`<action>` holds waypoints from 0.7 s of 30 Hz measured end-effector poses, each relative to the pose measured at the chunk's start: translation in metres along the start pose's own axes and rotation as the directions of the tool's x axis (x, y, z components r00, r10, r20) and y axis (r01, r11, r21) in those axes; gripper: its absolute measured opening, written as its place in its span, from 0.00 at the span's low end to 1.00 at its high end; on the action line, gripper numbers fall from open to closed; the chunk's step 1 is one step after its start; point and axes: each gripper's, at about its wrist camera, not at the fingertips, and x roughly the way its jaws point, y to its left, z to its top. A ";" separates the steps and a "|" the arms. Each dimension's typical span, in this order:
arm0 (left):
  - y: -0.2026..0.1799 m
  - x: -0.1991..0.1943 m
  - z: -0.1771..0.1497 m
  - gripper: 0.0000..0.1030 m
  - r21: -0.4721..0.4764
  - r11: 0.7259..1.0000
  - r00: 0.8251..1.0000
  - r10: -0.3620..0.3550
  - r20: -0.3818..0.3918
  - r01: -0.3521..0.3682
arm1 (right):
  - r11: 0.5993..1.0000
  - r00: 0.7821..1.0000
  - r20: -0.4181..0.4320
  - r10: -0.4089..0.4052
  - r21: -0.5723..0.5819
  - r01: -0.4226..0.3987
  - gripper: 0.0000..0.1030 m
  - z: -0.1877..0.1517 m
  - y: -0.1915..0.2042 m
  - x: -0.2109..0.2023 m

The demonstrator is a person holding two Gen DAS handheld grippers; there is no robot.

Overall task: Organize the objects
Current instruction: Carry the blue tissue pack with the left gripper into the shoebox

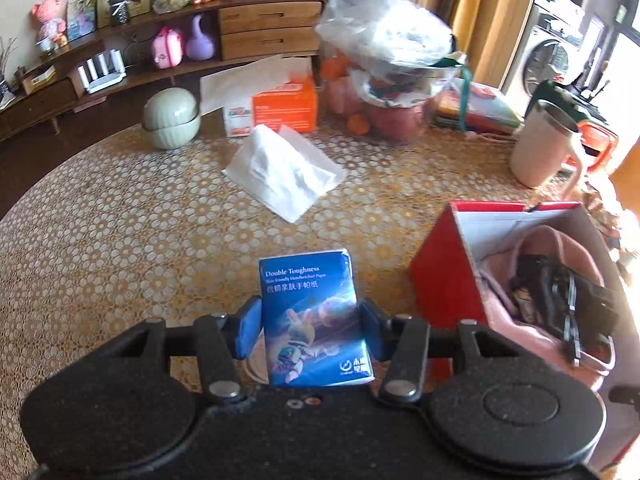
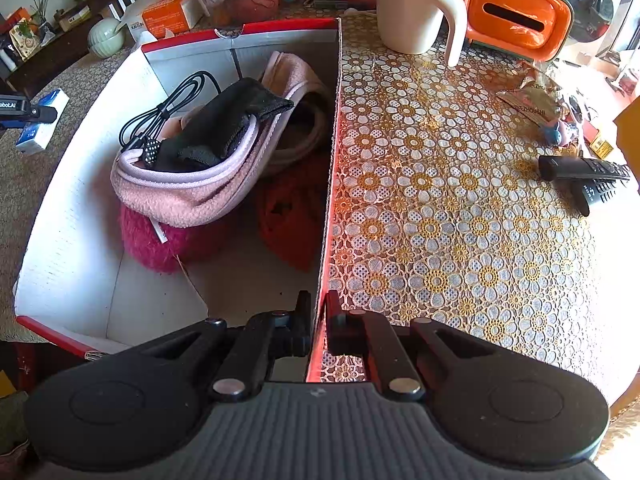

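Observation:
My left gripper [image 1: 308, 328] is shut on a blue tissue pack [image 1: 314, 316] and holds it above the table, left of the red box [image 1: 444, 268]. The pack also shows at the far left of the right wrist view [image 2: 42, 126]. My right gripper [image 2: 319, 320] is shut on the right wall of the red box [image 2: 330, 184], one finger inside and one outside. The box holds a pink cloth [image 2: 188, 196], a black cable [image 2: 168, 108], a black fabric piece [image 2: 224, 124] and a magenta fuzzy item [image 2: 156, 244].
A loose white tissue packet [image 1: 284, 172] lies mid-table. An orange tissue box [image 1: 284, 108], a green lidded bowl [image 1: 172, 118] and a bagged fruit bowl [image 1: 388, 76] stand behind. A cream mug [image 2: 416, 8], an orange holder [image 2: 516, 16] and two black remotes [image 2: 588, 176] sit right of the box.

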 end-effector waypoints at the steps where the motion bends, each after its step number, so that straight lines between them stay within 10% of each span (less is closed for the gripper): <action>1: -0.009 -0.005 0.000 0.49 0.018 1.000 1.000 -0.018 0.004 0.018 | 1.000 1.000 -0.005 0.002 0.001 -0.002 0.06 0.001 -0.001 0.001; 21: -0.169 -0.039 0.001 0.49 0.265 0.934 0.969 -0.245 -0.017 0.241 | 1.000 1.000 0.012 0.020 -0.015 -0.020 0.06 -0.001 -0.006 0.000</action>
